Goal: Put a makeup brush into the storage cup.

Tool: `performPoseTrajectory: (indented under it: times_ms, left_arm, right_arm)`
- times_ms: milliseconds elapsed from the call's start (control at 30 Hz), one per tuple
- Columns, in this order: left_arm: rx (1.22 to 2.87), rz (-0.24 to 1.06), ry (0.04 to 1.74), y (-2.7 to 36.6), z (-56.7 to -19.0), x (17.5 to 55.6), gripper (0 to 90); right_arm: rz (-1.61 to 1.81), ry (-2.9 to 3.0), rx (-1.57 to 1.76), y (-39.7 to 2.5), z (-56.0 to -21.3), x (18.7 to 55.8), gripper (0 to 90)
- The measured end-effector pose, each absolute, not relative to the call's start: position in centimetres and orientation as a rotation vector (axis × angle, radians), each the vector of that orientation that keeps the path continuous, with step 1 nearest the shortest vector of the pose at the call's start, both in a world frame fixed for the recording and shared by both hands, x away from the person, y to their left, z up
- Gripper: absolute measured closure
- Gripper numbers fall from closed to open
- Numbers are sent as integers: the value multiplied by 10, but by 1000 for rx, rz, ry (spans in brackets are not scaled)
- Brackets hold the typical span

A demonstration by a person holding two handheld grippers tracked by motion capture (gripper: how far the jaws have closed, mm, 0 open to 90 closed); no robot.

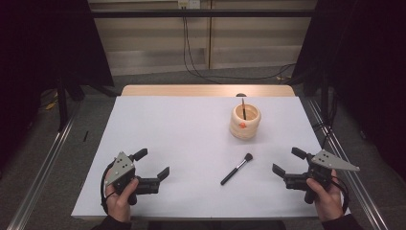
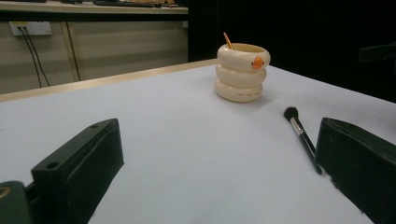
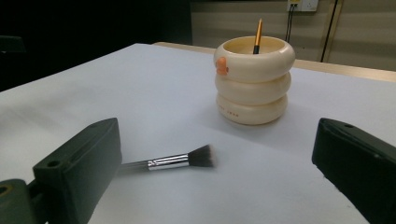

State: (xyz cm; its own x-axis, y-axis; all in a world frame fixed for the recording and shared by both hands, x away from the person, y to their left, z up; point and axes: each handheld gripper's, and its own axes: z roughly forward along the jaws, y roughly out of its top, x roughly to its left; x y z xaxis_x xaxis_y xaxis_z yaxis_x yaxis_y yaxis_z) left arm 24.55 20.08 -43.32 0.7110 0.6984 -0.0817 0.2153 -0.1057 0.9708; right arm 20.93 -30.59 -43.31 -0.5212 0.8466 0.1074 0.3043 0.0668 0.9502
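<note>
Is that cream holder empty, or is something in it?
Not empty: the holder stands upright with one thin stick poking out of its top.

One cream holder [image 1: 245, 121] made of three stacked rings stands on the white table [image 1: 182, 139], with one small orange duck figure [image 1: 242, 125] on its side and one thin brush handle [image 1: 243, 108] standing up inside it. One makeup brush [image 1: 236, 168] lies flat on the table, near the holder on the person's side of it. Two hand-held grippers are there, one left gripper [image 1: 154, 164] and one right gripper [image 1: 286, 161], each with two black jaws set apart, both well away from the holder.
</note>
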Motion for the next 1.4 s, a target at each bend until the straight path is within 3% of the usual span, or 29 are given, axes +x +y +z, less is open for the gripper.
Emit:
performPoseTrajectory:
  times_ms: [833,1400]
  left_arm:
    - [1680,477,725,199,-433,247,12]
    - [1679,479,738,199,-434,248,13]
  right_arm:
    - [1437,1925,1083,-298,-432,210,6]
    - [1449,1921,1058,-284,-420,241,8]
